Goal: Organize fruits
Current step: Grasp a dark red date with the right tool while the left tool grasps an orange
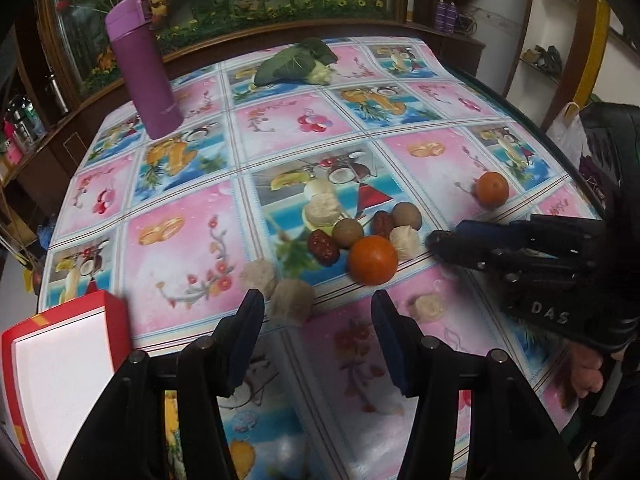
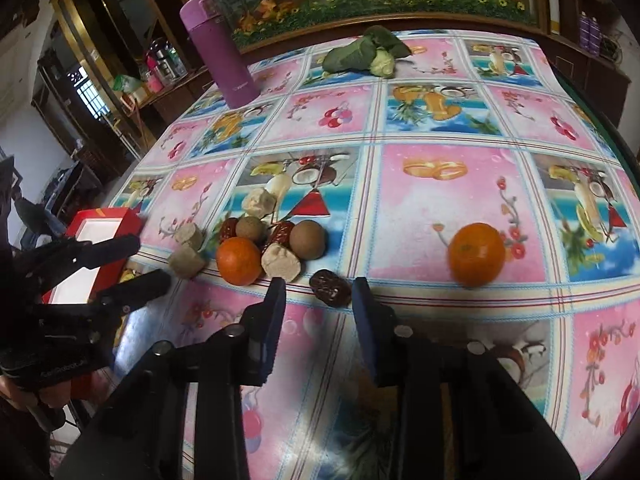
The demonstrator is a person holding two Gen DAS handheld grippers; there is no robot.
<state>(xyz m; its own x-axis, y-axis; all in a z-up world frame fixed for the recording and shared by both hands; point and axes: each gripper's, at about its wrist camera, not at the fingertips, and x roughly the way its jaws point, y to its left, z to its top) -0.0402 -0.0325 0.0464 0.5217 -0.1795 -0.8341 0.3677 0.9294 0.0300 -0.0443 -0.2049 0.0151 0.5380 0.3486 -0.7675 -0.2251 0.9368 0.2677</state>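
Partly cropped, red box (image 1: 60, 360) leaves its contents unseen.

Both tongs tilt downward with jaws apart and nothing between them: left tongs (image 1: 318, 300) wider, right tongs (image 2: 319, 286) narrower.

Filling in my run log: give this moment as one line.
left gripper: open, empty | right gripper: open, before dark wrinkled date | red-rimmed box: no fruit visible inside
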